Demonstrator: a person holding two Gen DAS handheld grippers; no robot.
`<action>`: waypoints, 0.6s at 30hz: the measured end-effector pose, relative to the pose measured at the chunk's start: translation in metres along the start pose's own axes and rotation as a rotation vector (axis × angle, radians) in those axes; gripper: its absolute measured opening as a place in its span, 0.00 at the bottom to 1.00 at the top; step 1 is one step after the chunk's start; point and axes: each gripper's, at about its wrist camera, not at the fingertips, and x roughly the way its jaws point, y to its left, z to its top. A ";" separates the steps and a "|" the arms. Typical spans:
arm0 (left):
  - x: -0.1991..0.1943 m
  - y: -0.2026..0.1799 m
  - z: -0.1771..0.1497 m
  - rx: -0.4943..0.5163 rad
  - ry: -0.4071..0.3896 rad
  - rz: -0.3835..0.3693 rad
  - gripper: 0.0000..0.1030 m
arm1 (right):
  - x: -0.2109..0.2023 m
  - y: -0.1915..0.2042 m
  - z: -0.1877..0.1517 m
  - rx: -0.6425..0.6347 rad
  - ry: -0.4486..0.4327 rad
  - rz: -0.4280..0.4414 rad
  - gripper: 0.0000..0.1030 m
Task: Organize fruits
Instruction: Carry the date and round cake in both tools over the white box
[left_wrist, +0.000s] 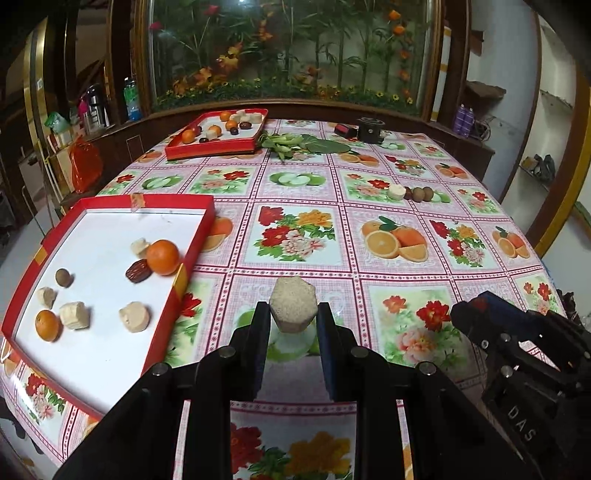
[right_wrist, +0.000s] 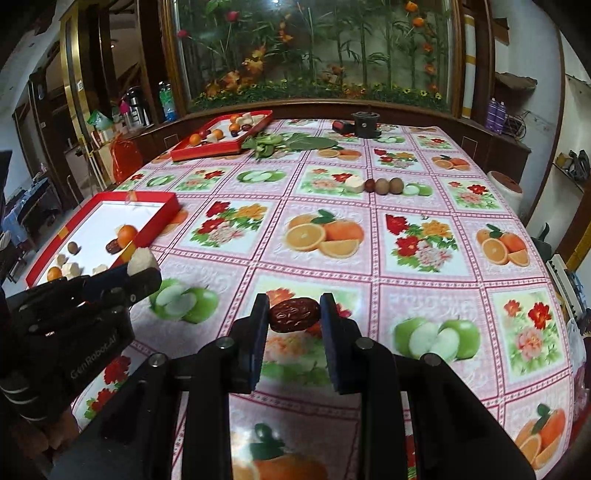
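My left gripper (left_wrist: 293, 314) is shut on a pale hexagonal fruit chunk (left_wrist: 293, 305), held above the tablecloth just right of the near red tray (left_wrist: 110, 205). That tray holds two oranges (left_wrist: 162, 257), a dark red date (left_wrist: 138, 271), a brown round fruit (left_wrist: 62, 277) and several pale chunks (left_wrist: 134, 316). My right gripper (right_wrist: 294, 314) is shut on a dark red date (right_wrist: 294, 314) over the table's front. In the right wrist view the left gripper (right_wrist: 138, 269) shows at the left with its pale chunk (right_wrist: 141, 260). A pale chunk (right_wrist: 355, 183), a date (right_wrist: 369, 185) and two brown fruits (right_wrist: 388, 185) lie mid-table.
A second red tray (left_wrist: 210, 149) with oranges, dates and pale chunks sits at the far left of the table. Green leaves (left_wrist: 303, 144) lie beside it, and a black device (left_wrist: 369, 129) with a red object stands at the far edge. A flower display case rises behind the table.
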 end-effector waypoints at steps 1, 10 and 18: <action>-0.001 0.001 -0.001 -0.001 0.000 0.001 0.24 | -0.001 0.002 -0.001 0.001 0.001 0.002 0.29; -0.006 0.012 -0.006 -0.021 -0.001 -0.003 0.24 | -0.007 0.013 -0.007 -0.010 -0.001 0.013 0.29; -0.015 0.035 -0.012 -0.062 -0.010 0.018 0.24 | -0.007 0.028 -0.011 -0.038 0.001 0.038 0.29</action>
